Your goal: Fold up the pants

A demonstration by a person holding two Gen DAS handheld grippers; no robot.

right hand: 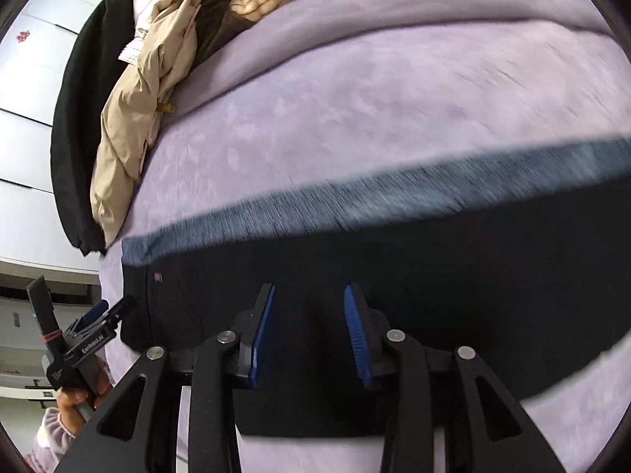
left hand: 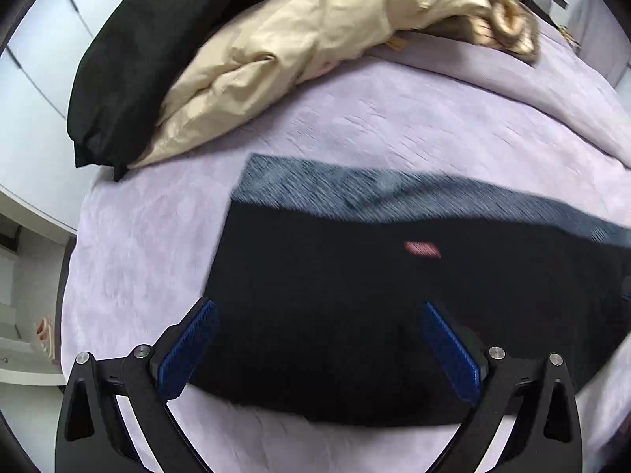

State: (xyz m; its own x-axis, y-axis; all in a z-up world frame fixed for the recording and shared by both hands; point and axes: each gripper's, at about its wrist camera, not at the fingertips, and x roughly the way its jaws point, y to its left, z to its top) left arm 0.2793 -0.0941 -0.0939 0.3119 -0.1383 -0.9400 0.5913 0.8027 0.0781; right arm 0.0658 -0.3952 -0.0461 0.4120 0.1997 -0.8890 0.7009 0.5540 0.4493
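Blue ribbed fingers (left hand: 189, 349) of both grippers apart, empty, above flat dark pants (left hand: 355, 315) on lilac bedspread (left hand: 138, 256).

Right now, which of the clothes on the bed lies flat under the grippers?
The dark pants, spread flat on the lilac bedspread. The beige jacket and the black garment lie bunched at the far edge.

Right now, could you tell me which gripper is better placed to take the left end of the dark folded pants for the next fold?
Probably the left gripper: its open jaws hang over the dark folded pants near that end, whose edge lies beside its finger. The right gripper sits further along.
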